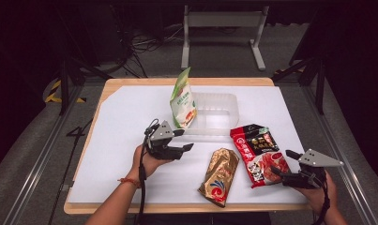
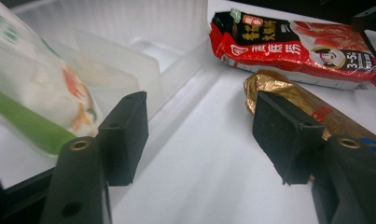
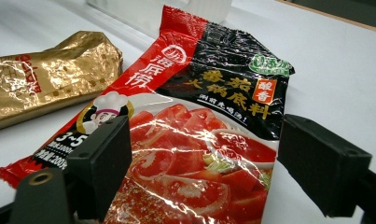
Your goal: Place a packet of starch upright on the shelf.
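Left tool [image 1: 184, 139] open, empty, green-white pouch [image 1: 183, 99] leaning on clear tray [image 1: 215, 115] rim; right tool [image 1: 279, 162] open over red hotpot-base packet [image 1: 260, 153], flat on bench [image 1: 121, 122]: light, floppy, slick film, so pinch an edge seam.

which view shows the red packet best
The right gripper view: the red packet lies close up between that hand-held gripper's open jaws, print readable. The high view shows the whole packet flat on the table, but small. The left gripper view catches its top part beyond the gold packet.
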Demonstrator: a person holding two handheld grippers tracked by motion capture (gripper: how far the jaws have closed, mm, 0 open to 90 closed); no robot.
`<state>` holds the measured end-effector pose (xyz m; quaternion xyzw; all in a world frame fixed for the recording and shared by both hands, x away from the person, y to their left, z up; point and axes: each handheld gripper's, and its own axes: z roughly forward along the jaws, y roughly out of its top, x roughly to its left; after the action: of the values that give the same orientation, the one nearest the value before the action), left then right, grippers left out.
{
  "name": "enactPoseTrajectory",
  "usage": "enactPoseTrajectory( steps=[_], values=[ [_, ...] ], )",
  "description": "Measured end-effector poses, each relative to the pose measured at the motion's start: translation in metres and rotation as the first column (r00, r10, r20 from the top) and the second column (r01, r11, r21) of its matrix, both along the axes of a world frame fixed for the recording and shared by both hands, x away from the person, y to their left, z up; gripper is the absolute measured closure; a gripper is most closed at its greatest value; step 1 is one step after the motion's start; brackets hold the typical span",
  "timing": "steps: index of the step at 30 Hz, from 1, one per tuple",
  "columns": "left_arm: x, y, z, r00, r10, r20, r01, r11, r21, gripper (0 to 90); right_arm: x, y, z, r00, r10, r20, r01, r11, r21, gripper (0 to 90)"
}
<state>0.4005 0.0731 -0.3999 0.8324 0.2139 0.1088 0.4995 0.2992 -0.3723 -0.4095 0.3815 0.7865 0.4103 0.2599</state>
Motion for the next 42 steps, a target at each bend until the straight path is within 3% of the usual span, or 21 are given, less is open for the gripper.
enactPoseTrajectory(
  steps=[8,9,10,11,14,16,19,22,23,24,25,27,28,31,33,36,42],
  values=[
    [0.010,-0.022,-0.007,0.9962,-0.055,-0.068,0.055,0.9985,-0.007,31.1,-0.007,-0.003,-0.001,1.0000,-0.009,0.000,0.009,1.000,-0.005,18.2],
    [0.014,-0.030,-0.009,0.9912,-0.086,-0.100,0.085,0.9962,-0.018,30.5,-0.009,-0.004,-0.002,0.9999,-0.015,0.000,0.015,1.000,-0.006,18.2],
    [0.014,-0.030,-0.009,0.9912,-0.086,-0.100,0.085,0.9962,-0.018,30.4,-0.010,-0.005,-0.002,0.9999,-0.016,0.002,0.016,1.000,-0.003,18.2],
    [0.016,-0.037,-0.011,0.9859,-0.107,-0.129,0.104,0.9942,-0.026,29.7,-0.011,-0.006,-0.002,0.9998,-0.017,0.004,0.017,1.000,-0.003,18.2],
    [0.019,-0.047,-0.015,0.9770,-0.136,-0.164,0.133,0.9907,-0.030,28.7,-0.013,-0.007,-0.002,0.9998,-0.020,0.008,0.020,1.000,-0.004,18.2],
    [0.021,-0.055,-0.019,0.9667,-0.167,-0.194,0.162,0.9859,-0.040,28.7,-0.014,-0.008,-0.002,0.9996,-0.027,0.003,0.027,1.000,-0.004,18.2],
    [0.020,-0.066,-0.024,0.9587,-0.191,-0.210,0.192,0.9812,-0.015,29.1,-0.015,-0.009,-0.002,0.9996,-0.028,0.002,0.028,1.000,-0.002,18.4],
    [0.018,-0.071,-0.026,0.9538,-0.210,-0.215,0.210,0.9774,-0.021,35.7,-0.015,-0.009,-0.001,0.9995,-0.030,0.005,0.030,1.000,-0.001,19.5],
    [0.016,-0.075,-0.027,0.9536,-0.214,-0.211,0.217,0.9761,-0.010,36.2,-0.014,-0.009,-0.001,0.9996,-0.028,0.002,0.028,1.000,0.002,21.9],
    [0.015,-0.077,-0.028,0.9534,-0.218,-0.209,0.223,0.9749,-0.002,40.7,-0.015,-0.009,0.000,1.0000,0.001,0.009,-0.001,1.000,0.009,31.3],
    [0.014,-0.079,-0.028,0.9550,-0.215,-0.204,0.221,0.9753,0.004,40.7,-0.015,-0.009,0.000,1.0000,0.001,0.009,-0.001,1.000,0.009,31.3],
    [0.014,-0.081,-0.030,0.9632,-0.179,-0.200,0.186,0.9825,0.013,42.1,-0.016,-0.006,0.001,0.9993,0.036,0.013,-0.036,0.999,0.000,46.3],
    [0.014,-0.081,-0.030,0.9632,-0.179,-0.200,0.186,0.9825,0.013,39.6,-0.016,-0.006,0.001,0.9993,0.036,0.013,-0.036,0.999,0.000,46.3],
    [0.015,-0.086,-0.033,0.9635,-0.173,-0.204,0.181,0.9832,0.024,41.3,-0.018,-0.002,0.002,0.9974,0.072,0.005,-0.072,0.997,-0.018,70.6],
    [0.016,-0.091,-0.035,0.9625,-0.180,-0.203,0.191,0.9811,0.032,42.5,-0.020,0.000,0.004,0.9970,0.077,0.009,-0.077,0.997,-0.026,81.2],
    [0.016,-0.095,-0.038,0.9597,-0.185,-0.212,0.199,0.9790,0.046,47.4,-0.020,-0.001,0.005,0.9962,0.087,0.001,-0.087,0.996,-0.016,81.4],
    [0.018,-0.092,-0.045,0.9602,-0.144,-0.239,0.163,0.9847,0.061,74.1,-0.021,0.000,0.004,0.9940,0.110,0.003,-0.109,0.994,-0.029,74.2]
  ],
)
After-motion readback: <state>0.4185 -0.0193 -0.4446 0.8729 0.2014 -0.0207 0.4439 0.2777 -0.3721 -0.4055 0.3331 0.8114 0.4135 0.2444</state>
